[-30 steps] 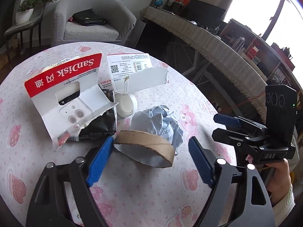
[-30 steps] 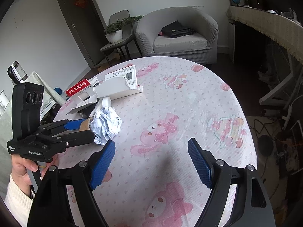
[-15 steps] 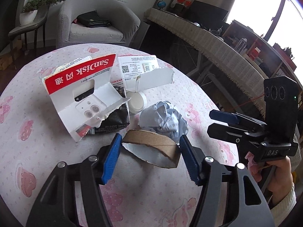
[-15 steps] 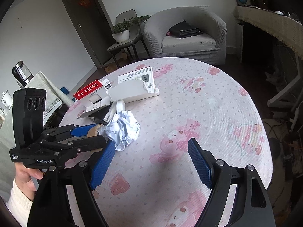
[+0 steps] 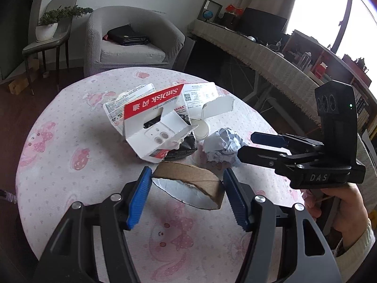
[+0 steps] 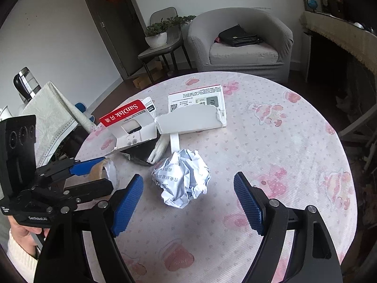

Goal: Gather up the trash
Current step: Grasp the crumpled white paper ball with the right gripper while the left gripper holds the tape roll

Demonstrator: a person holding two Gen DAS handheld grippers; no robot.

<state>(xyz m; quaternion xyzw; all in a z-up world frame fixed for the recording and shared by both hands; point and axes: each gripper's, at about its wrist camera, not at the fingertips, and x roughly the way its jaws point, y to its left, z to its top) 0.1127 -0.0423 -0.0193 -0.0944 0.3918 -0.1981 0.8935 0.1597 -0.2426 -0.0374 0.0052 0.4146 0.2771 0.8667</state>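
While my left claw (image 5: 186,192) is clamped on the brown cardboard ring (image 5: 188,184), both blue pads pressed against its sides, the ring looks slightly lifted off the pink-patterned table (image 5: 70,165). My right claw (image 6: 188,202) is spread wide, holding nothing, hovering just over the crumpled paper ball (image 6: 182,176). Behind that sit the torn SanDisk box (image 6: 127,122) and a white carton (image 6: 195,115), all bunched together near the ball.
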